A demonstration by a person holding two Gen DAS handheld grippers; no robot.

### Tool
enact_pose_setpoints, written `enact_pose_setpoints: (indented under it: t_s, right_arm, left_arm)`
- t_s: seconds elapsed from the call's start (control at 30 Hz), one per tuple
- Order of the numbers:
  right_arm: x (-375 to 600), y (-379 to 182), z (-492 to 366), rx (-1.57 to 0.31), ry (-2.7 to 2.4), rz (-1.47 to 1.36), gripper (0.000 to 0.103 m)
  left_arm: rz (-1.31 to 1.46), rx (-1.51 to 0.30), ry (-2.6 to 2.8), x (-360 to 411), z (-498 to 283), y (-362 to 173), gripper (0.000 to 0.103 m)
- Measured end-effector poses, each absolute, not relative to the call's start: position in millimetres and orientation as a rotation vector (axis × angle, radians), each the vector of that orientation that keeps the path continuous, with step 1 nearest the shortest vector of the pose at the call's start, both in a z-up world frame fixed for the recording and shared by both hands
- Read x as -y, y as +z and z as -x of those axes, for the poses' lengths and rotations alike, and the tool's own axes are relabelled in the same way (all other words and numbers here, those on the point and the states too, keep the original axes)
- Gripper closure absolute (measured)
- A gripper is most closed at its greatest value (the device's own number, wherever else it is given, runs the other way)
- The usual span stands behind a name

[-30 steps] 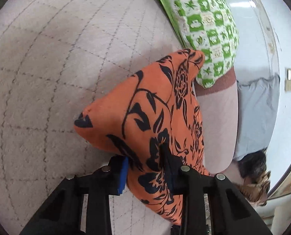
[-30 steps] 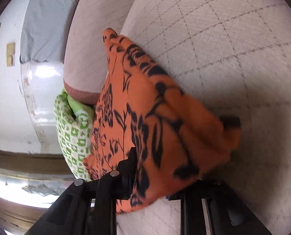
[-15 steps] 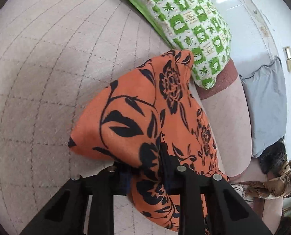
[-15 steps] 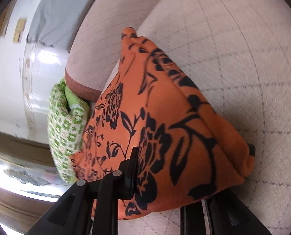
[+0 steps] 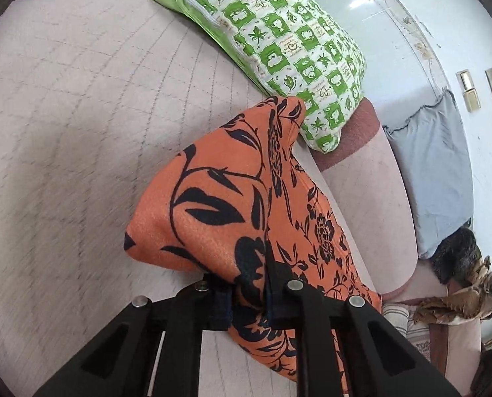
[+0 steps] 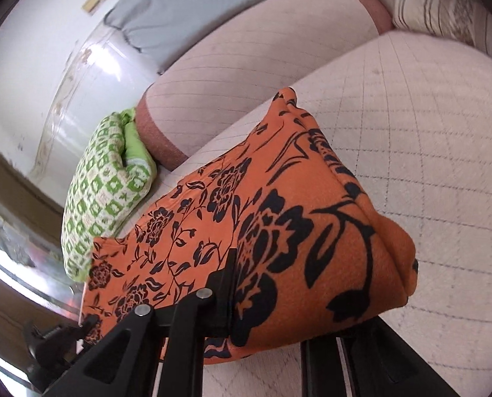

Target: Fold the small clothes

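Observation:
An orange cloth with a black flower print [image 5: 232, 205] hangs stretched between my two grippers above a pale quilted sofa seat [image 5: 64, 115]. My left gripper [image 5: 249, 294] is shut on one bunched corner of the cloth. My right gripper [image 6: 272, 301] is shut on another corner of the same cloth [image 6: 279, 218]; the cloth drapes over its right finger and hides it. The far edge of the cloth rests on the seat by the backrest. The other gripper's black frame [image 6: 57, 337] shows at the lower left of the right wrist view.
A green and white checked pillow [image 5: 292, 46] lies at the back of the seat, also in the right wrist view [image 6: 107, 192]. A grey cushion [image 5: 434, 172] leans behind the pink backrest [image 5: 368, 198]. A striped cushion [image 6: 444, 10] sits far right.
Both grippers have lifted and tilted with the cloth still held. The cloth has swung up off the seat and more of the pillow and backrest has come into view.

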State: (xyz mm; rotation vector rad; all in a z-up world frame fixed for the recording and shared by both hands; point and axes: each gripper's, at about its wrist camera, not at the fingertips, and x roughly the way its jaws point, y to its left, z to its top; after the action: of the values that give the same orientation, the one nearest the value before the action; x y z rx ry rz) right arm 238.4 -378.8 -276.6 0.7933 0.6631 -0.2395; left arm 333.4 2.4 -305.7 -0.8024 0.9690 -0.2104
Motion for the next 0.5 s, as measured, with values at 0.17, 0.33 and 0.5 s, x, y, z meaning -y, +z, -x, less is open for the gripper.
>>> enact_pose_setpoints:
  t_s: [0.17,0.33,0.5]
  right_arm:
    - [368.2,-267.4,-200.1,-0.665,-0.247,-0.810,0.088]
    - [345.5,-249.4,-147.6,-0.676,-0.258,-0.751,0.088]
    - [333.1,-255.1,-82.0,-0.761,-0.246,-0.787,0.087]
  left_arm:
    - [0.775,-0.992,-0.216,-18.2,-290.6,-300.8,0.090]
    - [0.742,-0.997,-0.195,-38.5,-228.8,-297.4,0.090]
    - [0.671,-1.114,-0.193,-53.9,-173.9,-306.9,0.088]
